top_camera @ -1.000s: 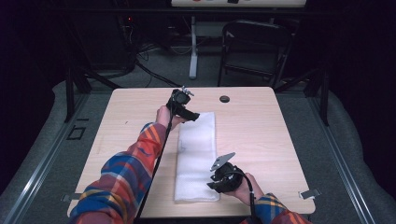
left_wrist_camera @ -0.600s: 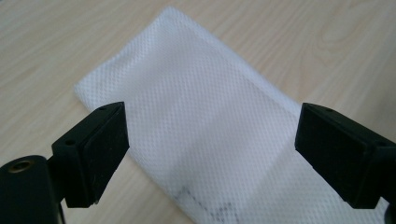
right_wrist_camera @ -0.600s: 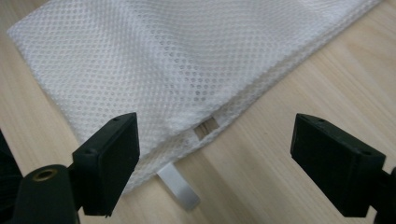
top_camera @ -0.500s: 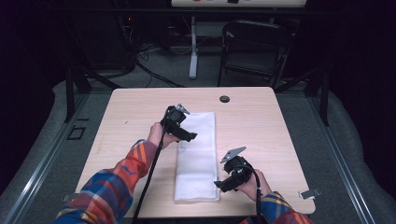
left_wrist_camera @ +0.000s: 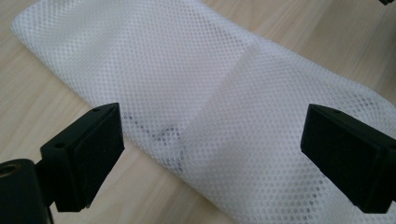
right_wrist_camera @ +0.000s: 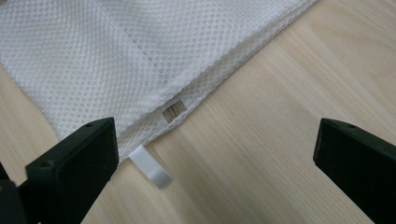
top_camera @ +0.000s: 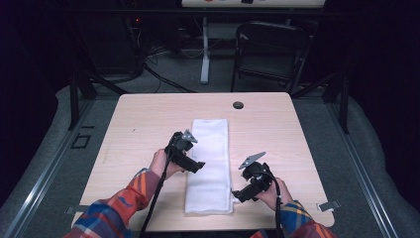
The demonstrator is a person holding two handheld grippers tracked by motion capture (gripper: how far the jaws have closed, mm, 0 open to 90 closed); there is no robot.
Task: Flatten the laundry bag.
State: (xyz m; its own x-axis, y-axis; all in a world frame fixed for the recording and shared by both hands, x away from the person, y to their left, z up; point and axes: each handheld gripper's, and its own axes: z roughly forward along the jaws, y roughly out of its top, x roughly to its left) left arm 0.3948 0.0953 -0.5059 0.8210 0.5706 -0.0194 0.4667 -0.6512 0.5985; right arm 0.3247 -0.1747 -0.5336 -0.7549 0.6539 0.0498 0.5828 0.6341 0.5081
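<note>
Since the earlier frame, left tool (top_camera: 197, 165) has drawn back along the folded mesh bag (top_camera: 210, 163) on the counter (top_camera: 143, 129); both tools, right tool (top_camera: 239, 195) included, have just been opening, empty. Fold step done; next, regrip the bag's near edge

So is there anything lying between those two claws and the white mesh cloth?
Nothing visible. The left gripper has open jaws right over the mesh cloth, and the right gripper hangs open at its corner, by a small white tab. Just bare table around it.
</note>
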